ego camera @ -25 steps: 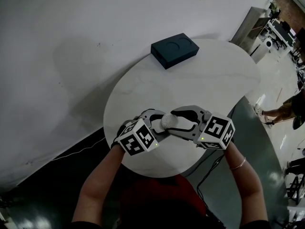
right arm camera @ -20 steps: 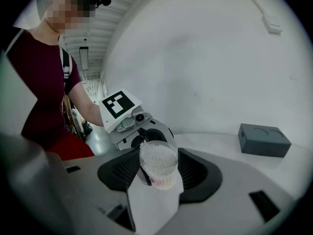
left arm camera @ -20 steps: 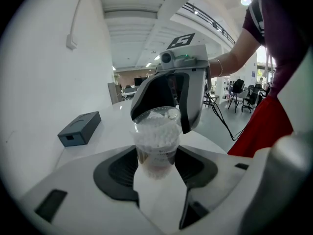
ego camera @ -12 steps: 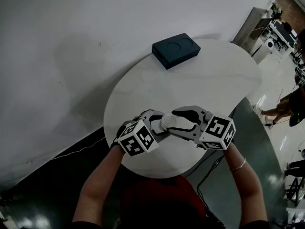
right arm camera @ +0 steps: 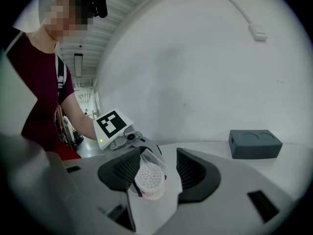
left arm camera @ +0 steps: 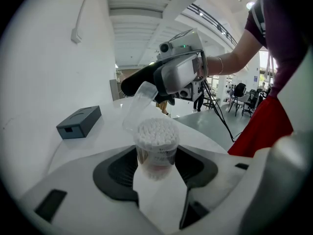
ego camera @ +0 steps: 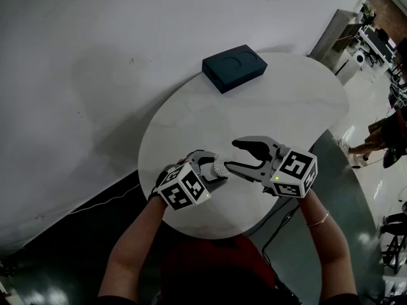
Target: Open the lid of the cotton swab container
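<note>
L gripper (ego camera: pixel 213 169) clamps clear round plastic cotton-swab container (left arm camera: pixel 156 148). R gripper (ego camera: pixel 233 155) jaws wide; clear lid (left arm camera: pixel 138 104) tilted up. Rec.: nudge lid fully back, hold L grip firm.

Box (ego camera: pixel 233 66) on table (ego camera: pixel 286 107), well behind cotton swab container (ego camera: pixel 220 166) in left claw (ego camera: pixel 214 169).

1 table (ego camera: pixel 286 107), 1 dark box (ego camera: pixel 233 66) at its far edge, 1 swab tub (left arm camera: pixel 156 146) w/ 1 clear lid (left arm camera: pixel 138 106) near its front, 2 grippers: left gripper (ego camera: pixel 213 165), right gripper (ego camera: pixel 232 155)
</note>
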`<act>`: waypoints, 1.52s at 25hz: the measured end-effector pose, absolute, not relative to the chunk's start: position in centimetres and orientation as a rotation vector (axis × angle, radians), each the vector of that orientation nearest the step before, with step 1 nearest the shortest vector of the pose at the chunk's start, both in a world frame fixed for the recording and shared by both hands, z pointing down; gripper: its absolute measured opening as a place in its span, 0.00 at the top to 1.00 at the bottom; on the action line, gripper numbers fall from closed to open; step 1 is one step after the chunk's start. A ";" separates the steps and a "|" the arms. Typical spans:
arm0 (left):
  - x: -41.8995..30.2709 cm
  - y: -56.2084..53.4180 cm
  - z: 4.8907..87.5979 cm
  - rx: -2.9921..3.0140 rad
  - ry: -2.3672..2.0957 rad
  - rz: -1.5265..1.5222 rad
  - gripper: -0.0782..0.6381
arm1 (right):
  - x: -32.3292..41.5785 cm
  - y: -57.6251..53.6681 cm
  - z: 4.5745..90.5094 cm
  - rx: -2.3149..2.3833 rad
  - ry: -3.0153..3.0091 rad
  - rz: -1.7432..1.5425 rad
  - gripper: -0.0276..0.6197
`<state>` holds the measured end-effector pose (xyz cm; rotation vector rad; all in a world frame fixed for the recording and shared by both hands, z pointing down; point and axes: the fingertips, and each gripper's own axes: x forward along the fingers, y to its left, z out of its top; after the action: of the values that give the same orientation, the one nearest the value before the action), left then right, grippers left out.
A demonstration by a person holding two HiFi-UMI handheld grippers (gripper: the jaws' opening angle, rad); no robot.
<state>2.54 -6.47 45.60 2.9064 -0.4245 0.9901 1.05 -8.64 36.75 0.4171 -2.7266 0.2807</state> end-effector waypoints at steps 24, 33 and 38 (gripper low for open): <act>-1.1 -10.4 46.3 2.800 -0.592 0.893 0.54 | 2.4 -11.8 37.1 0.716 -2.813 0.441 0.59; -1.9 -12.8 46.5 2.765 -0.646 0.868 0.54 | 2.6 -12.3 39.8 0.835 -2.789 0.507 0.59; -1.9 -13.9 46.8 2.758 -0.660 0.875 0.54 | 2.6 -12.5 40.7 0.903 -2.788 0.539 0.59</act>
<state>-1.85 -13.88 46.79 2.7584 -0.6602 0.8749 2.63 -12.54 40.67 0.9030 -2.7883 0.5389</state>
